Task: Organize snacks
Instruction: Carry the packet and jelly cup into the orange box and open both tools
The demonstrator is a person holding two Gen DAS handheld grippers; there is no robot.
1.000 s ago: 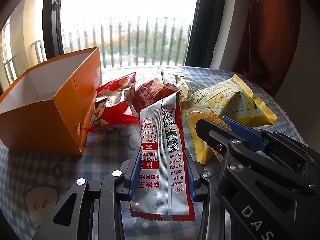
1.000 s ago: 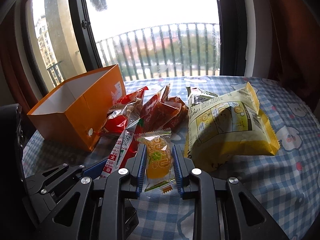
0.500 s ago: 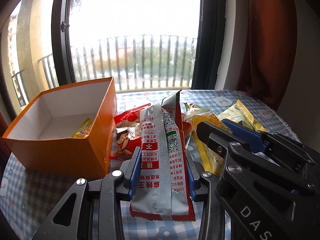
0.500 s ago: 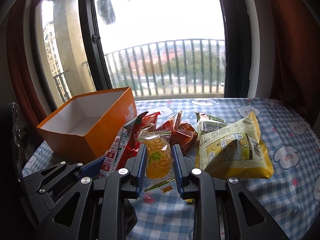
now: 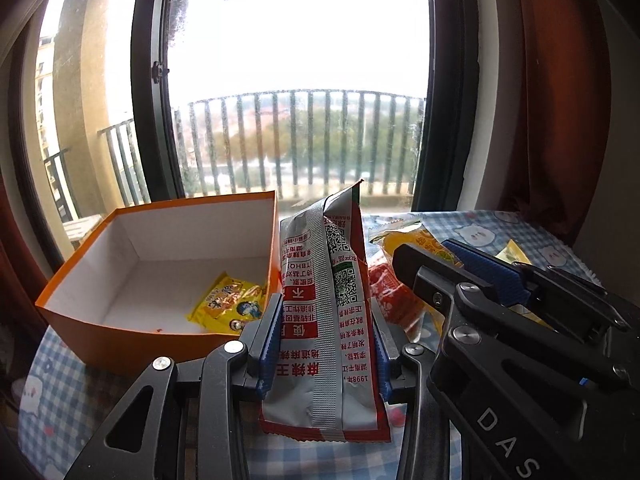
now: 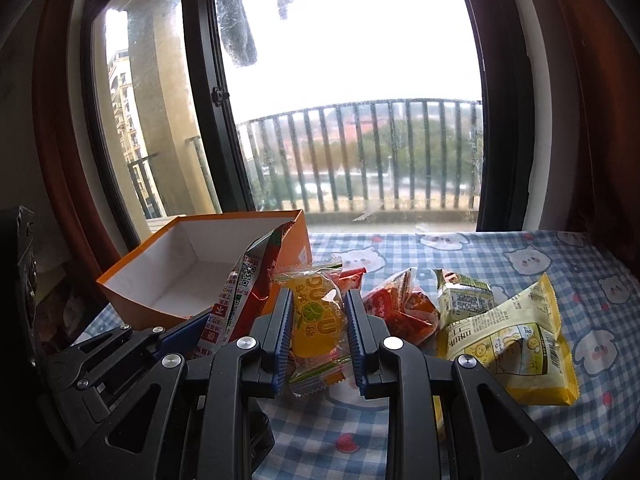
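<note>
My left gripper (image 5: 325, 340) is shut on a tall silver-and-red snack packet (image 5: 326, 300) and holds it upright above the table, just right of the open orange box (image 5: 120, 332). A yellow snack pack (image 5: 230, 306) lies inside the box. My right gripper (image 6: 318, 332) is shut on a small orange-yellow candy packet (image 6: 318, 320) and holds it in the air right of the left gripper. The box also shows in the right wrist view (image 6: 132, 300), with the silver-and-red packet (image 6: 244, 292) in front of it.
On the blue checked tablecloth (image 6: 560, 264) lie red snack packets (image 6: 404, 308), a small green-white packet (image 6: 464, 302) and a large yellow bag (image 6: 508, 340). A window with a balcony railing (image 6: 360, 160) is behind the table. A dark red curtain (image 5: 560, 100) hangs at right.
Both grippers have risen with their packets held. The box interior and the yellow pack in it have come into view, and the snacks on the table sit lower in the frames.
</note>
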